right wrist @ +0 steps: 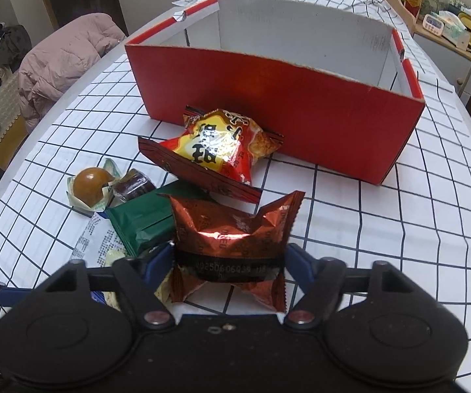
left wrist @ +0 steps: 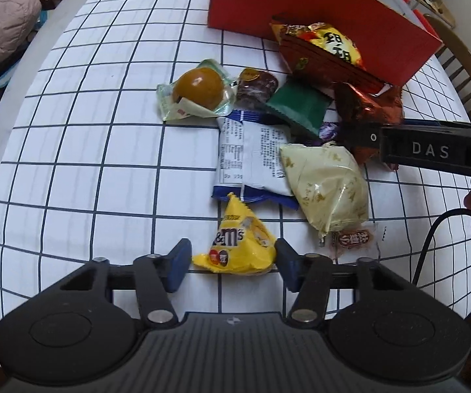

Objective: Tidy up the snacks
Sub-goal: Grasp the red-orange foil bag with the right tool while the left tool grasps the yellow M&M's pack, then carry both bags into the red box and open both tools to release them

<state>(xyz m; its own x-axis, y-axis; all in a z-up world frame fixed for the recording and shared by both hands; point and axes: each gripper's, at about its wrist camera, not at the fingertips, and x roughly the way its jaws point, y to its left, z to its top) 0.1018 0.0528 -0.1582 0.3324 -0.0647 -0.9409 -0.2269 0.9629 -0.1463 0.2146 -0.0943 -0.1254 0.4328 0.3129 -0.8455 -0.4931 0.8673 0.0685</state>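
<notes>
The right tongs [right wrist: 230,263] are clamped on a copper-brown foil packet [right wrist: 235,229], both blue pads pressing its sides so the wrapper crumples and pinches between them. Just to their left a green packet [right wrist: 140,219] lies partly under the foil one, and beyond that sit a wrapped brown egg [right wrist: 92,181] and a small dark sweet [right wrist: 135,186]. Straight ahead of these tongs a red and yellow snack bag [right wrist: 220,145] leans near the front wall of an open red box [right wrist: 301,114] standing on the checked desk [right wrist: 399,229]. The left tongs [left wrist: 233,263] straddle a yellow M&M's pouch [left wrist: 235,245] lying on the desk; their pads stand close at either side of it, the right one seeming to touch, yet I cannot tell whether they truly pinch it. Just ahead of them lie a white and blue packet [left wrist: 251,157] and a cream pouch [left wrist: 327,183] overlapping it.
</notes>
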